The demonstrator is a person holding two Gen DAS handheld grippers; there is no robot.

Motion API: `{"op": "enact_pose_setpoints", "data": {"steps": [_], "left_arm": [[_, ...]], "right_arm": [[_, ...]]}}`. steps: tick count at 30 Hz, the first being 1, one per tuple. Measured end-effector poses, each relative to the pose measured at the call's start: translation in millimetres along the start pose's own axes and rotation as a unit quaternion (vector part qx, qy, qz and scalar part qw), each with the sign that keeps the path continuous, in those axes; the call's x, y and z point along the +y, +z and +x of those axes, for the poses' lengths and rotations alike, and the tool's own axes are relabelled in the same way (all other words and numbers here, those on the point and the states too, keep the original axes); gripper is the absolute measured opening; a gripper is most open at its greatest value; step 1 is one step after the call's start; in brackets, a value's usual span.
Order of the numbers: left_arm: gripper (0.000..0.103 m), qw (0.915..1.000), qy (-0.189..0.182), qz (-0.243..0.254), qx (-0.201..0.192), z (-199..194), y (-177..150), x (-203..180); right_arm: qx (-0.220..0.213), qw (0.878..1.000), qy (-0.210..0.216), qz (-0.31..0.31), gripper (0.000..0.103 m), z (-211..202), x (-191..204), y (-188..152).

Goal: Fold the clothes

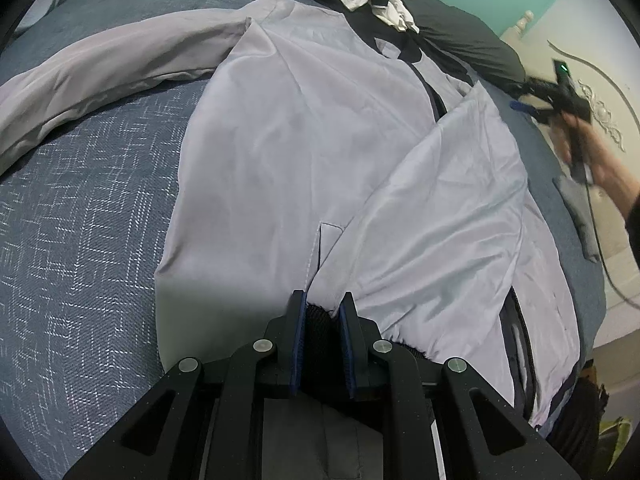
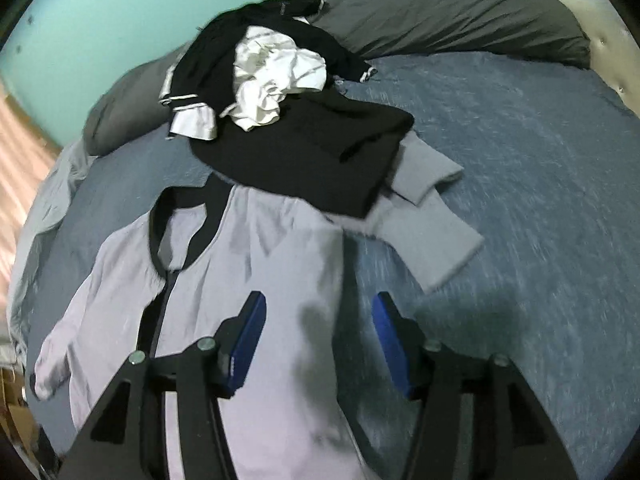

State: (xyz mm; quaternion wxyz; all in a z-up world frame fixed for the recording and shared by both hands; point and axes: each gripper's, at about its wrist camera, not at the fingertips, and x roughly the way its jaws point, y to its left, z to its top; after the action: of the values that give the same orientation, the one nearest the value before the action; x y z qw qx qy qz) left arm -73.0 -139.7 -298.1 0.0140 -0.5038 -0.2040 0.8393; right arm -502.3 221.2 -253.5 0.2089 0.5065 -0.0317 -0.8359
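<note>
Here the left gripper (image 1: 323,312) pinches the jacket (image 1: 304,152) cuff; the right gripper (image 2: 318,340) hovers above, released.

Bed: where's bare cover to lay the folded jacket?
Free: blue bedcover right of the lilac jacket, below the grey pillow; a smaller strip under its spread sleeve. Crowded: the black-and-white clothes pile near the pillows.
</note>
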Motion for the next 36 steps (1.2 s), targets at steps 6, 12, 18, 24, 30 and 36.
{"op": "enact_pose_setpoints", "data": {"steps": [6, 12, 18, 24, 30, 36], "left_arm": [[0.017, 1.0000, -0.001, 0.003, 0.001, -1, -1, 1], [0.017, 1.0000, -0.002, 0.006, 0.001, 2, 3, -3], [0.017, 0.9999, -0.003, 0.010, 0.001, 6, 6, -7], [0.017, 0.9998, 0.004, 0.021, 0.003, 8, 12, -17], [0.017, 0.9998, 0.002, 0.020, 0.005, 10, 20, -17], [0.017, 0.9998, 0.001, 0.018, 0.008, 15, 25, -17]], "right_arm": [[0.025, 0.998, -0.049, -0.001, 0.056, 33, 9, 30], [0.068, 0.993, -0.097, -0.027, 0.054, 72, 15, 43], [0.071, 0.990, -0.114, -0.053, 0.006, 89, 17, 40], [0.028, 0.979, -0.186, -0.078, 0.002, 87, 13, 37], [0.022, 0.973, -0.212, -0.089, 0.002, 92, 9, 44], [0.021, 0.973, -0.213, -0.087, 0.001, 104, 4, 61]]}}
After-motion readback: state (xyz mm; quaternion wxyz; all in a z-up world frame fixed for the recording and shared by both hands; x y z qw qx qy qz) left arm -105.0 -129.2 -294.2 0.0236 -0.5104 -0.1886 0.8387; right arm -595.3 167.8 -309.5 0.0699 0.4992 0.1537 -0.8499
